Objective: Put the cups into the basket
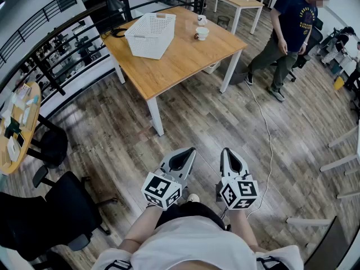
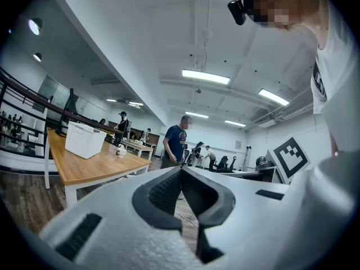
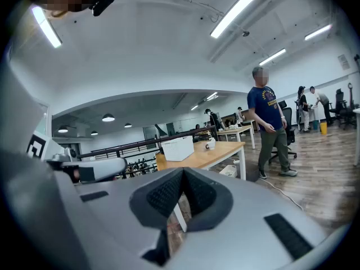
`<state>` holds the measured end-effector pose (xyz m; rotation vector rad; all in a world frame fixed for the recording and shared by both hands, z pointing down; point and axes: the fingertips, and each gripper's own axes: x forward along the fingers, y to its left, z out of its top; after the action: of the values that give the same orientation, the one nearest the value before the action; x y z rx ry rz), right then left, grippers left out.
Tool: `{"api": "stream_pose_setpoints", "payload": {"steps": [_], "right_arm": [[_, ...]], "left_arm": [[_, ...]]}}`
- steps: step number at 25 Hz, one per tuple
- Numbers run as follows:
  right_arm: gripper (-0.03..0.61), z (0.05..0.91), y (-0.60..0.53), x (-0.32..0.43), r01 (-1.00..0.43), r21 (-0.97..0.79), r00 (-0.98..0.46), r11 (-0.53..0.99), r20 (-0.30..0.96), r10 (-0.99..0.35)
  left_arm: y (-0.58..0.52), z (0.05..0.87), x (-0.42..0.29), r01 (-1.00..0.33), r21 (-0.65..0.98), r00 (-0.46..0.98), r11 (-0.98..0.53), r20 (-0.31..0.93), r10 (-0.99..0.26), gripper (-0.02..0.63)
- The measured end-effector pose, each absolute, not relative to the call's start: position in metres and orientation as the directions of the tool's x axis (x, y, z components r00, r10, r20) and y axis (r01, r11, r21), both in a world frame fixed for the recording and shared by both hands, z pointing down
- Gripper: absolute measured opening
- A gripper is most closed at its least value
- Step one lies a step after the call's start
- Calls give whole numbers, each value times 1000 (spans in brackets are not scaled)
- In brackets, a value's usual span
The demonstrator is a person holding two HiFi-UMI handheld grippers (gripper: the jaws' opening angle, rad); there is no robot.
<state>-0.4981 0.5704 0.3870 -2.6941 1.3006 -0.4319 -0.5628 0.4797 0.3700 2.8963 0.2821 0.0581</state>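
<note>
A white slatted basket stands on the wooden table far ahead, with two white cups to its right near the table's far side. The basket and a cup show small in the left gripper view; basket and cup also appear in the right gripper view. My left gripper and right gripper are held side by side close to my body, far from the table. Both are shut with nothing between the jaws.
A person in a dark shirt stands right of the table, and a cable trails over the wood floor. A black railing curves along the left. Black office chairs sit at lower left beside a round table.
</note>
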Motion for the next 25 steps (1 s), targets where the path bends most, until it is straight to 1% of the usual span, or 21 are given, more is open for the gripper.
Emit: {"api": "stream_pose_setpoints", "payload": {"steps": [12,25], "right_arm": [[11,390,571,-481,-768,-224,564,-599,205,-800],[12,387,587,-448,-802,-220,533,-556,156,-831]], "left_arm": [[485,373,-541,173,237,984,-956,10,181,9],[503,373,-506,153,217,988,-964,-17,153,9]]}}
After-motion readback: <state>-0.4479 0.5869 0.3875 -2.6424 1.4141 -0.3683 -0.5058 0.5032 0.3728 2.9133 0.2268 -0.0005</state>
